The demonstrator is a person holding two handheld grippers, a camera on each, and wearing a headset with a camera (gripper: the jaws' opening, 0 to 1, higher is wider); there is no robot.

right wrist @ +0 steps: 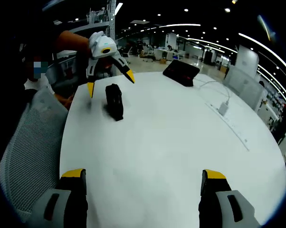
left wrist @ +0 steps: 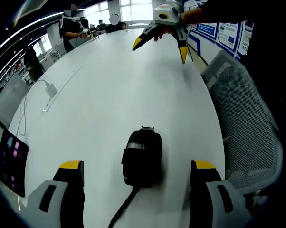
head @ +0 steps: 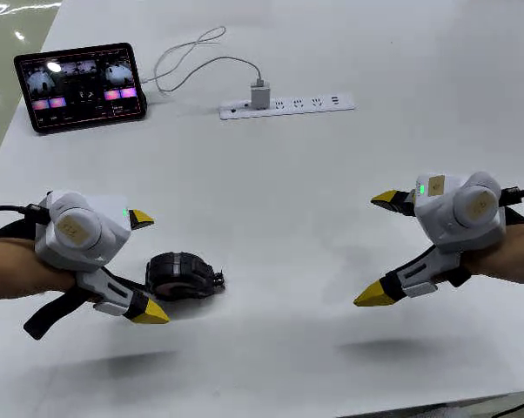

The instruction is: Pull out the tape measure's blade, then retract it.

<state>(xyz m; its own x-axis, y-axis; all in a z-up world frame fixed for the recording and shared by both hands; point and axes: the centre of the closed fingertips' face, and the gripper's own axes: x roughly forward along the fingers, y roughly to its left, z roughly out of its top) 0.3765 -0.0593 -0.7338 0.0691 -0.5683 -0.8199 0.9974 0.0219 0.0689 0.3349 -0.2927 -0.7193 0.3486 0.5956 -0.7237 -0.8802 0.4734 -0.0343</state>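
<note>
Left gripper (head: 149, 266) hovers over the white table (head: 288, 192) with jaws spread wide, gripping nothing; the black tape measure (head: 182, 275) lies on the table between the yellow tips, clear of both. Right gripper (head: 377, 248), well apart, is likewise spread and empty. Farther back lie a tablet (head: 81, 85) and a power strip (head: 288, 105).

The left gripper (head: 149, 266) is held low just beside the tape measure (head: 182, 276), its jaws spread wide to either side of it and seemingly clear of its case, while the right gripper (head: 377, 248) is held well apart from it, jaws likewise spread and pointed toward it.
</note>
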